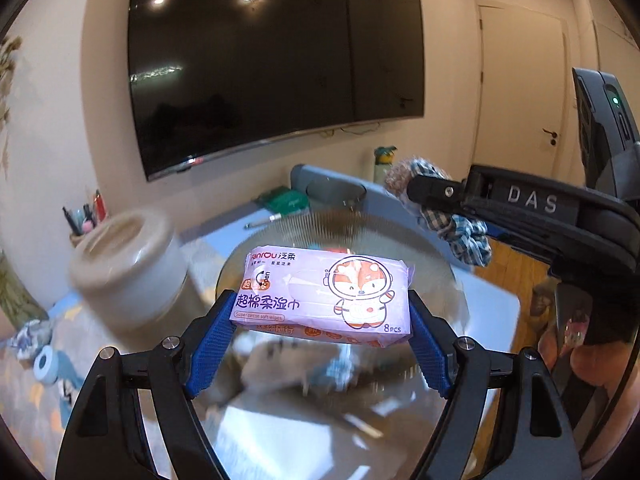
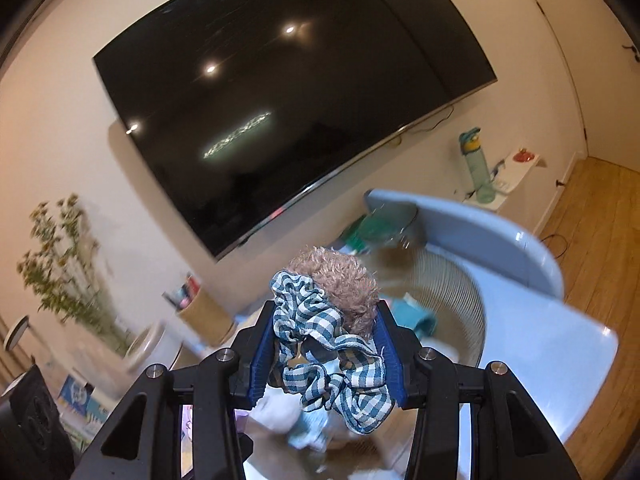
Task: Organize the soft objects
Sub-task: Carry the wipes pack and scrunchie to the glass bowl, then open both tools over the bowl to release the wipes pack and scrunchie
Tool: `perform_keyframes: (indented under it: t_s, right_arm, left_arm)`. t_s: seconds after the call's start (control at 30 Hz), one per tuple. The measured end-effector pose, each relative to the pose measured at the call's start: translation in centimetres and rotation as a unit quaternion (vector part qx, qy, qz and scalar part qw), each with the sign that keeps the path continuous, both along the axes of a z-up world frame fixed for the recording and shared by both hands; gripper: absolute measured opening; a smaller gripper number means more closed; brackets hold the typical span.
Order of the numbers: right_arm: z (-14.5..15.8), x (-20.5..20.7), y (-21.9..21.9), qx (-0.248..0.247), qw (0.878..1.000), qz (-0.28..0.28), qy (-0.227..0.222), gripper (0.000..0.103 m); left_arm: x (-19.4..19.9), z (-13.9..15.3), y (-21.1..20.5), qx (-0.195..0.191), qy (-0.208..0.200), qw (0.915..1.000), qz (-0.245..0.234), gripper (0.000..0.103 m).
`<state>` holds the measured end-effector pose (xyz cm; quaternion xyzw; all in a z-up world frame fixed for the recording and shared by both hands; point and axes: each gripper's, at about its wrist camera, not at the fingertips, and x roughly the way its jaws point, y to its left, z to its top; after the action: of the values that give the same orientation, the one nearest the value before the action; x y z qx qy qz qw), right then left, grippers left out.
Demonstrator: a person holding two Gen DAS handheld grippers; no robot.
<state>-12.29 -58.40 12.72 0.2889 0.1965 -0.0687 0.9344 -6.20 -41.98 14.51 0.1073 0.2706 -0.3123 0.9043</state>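
Note:
My left gripper (image 1: 322, 314) is shut on a pink pack of soft wipes (image 1: 324, 292), its blue pads pressing the pack's two short ends. The pack hangs above a ribbed glass bowl (image 1: 360, 224). In the right wrist view my right gripper (image 2: 325, 334) is shut on two scrunchies: a teal-and-white checked one (image 2: 320, 344) and a fuzzy pink-brown one (image 2: 340, 280). They hang over the same bowl (image 2: 452, 300), which holds blurred teal and white soft items (image 2: 412, 316). The right gripper (image 1: 424, 192) also shows at the right of the left wrist view, carrying the scrunchies (image 1: 460, 228).
A large dark TV (image 1: 272, 60) hangs on the wall behind. A beige-lidded jar (image 1: 128, 264) stands left of the bowl on the light blue table (image 1: 488, 304), with a pen holder (image 1: 84, 216), a green item (image 1: 286, 198), a water bottle (image 2: 476, 172) and a plant (image 2: 64, 264) around.

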Motion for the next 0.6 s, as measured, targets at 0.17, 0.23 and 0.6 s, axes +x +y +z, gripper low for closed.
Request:
perform_keyframes:
  t_s: [0.17,0.23,0.6]
  right_arm:
    - [0.6,2.8,-2.4,-0.019,1.000,-0.010,0.019,0.045]
    - [0.5,4.0,-3.1,-0.027,0.999,-0.011,0.027,0.046]
    - [-1.0,6.6,-4.6,-0.026,0.996,-0.015,0.079,0.101]
  left_arm:
    - [2.1,0.3,-2.6,0.012,-0.013,0.9996,0.021,0.079]
    - [2.8,0.2,-3.6,0.019,-0.013,0.9994,0.025,0.080]
    - [3.9,-1.0,-4.6,0.029,0.030,0.9989,0.020,0.092]
